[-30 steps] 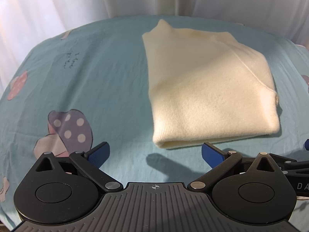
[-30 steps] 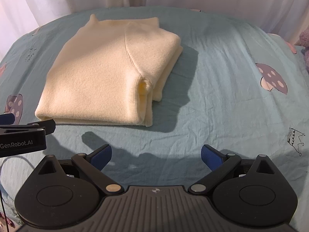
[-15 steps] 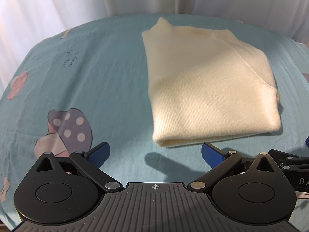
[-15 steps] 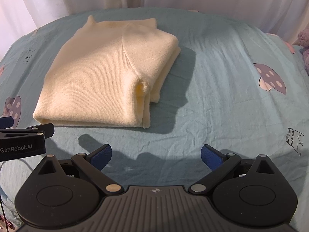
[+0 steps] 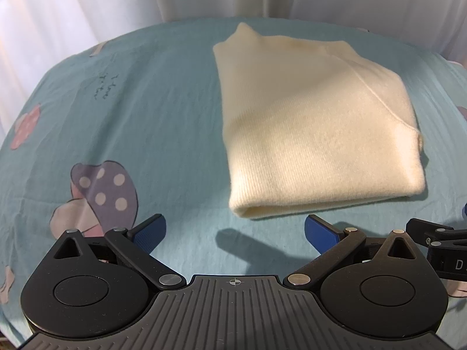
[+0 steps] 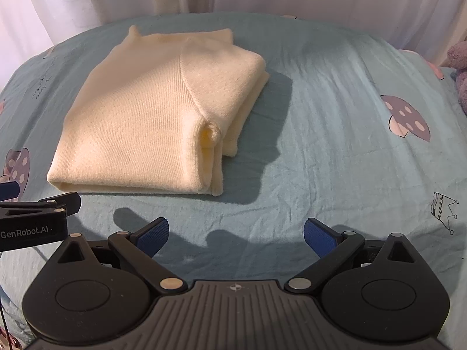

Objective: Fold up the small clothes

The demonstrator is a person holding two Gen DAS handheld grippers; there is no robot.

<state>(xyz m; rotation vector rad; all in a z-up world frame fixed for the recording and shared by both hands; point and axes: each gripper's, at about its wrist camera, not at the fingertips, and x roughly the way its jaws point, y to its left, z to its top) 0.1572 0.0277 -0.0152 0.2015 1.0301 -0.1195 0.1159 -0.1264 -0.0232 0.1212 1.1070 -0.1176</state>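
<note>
A cream knitted sweater (image 5: 315, 128) lies folded in a thick rectangle on the light blue bedsheet (image 5: 140, 122). It also shows in the right wrist view (image 6: 146, 122), with its folded layers stacked at its right edge. My left gripper (image 5: 235, 230) is open and empty, just in front of the sweater's near folded edge. My right gripper (image 6: 236, 233) is open and empty, in front of the sweater's near right corner. Each gripper's side shows at the edge of the other's view.
The sheet carries mushroom prints (image 5: 102, 186) (image 6: 408, 119) and a small crown drawing (image 6: 443, 210). White curtains (image 5: 116, 0) hang behind the bed. A purple plush toy (image 6: 459, 61) sits at the far right edge.
Both grippers have drawn back slightly from the sweater and stay open. The sweater has not moved.
</note>
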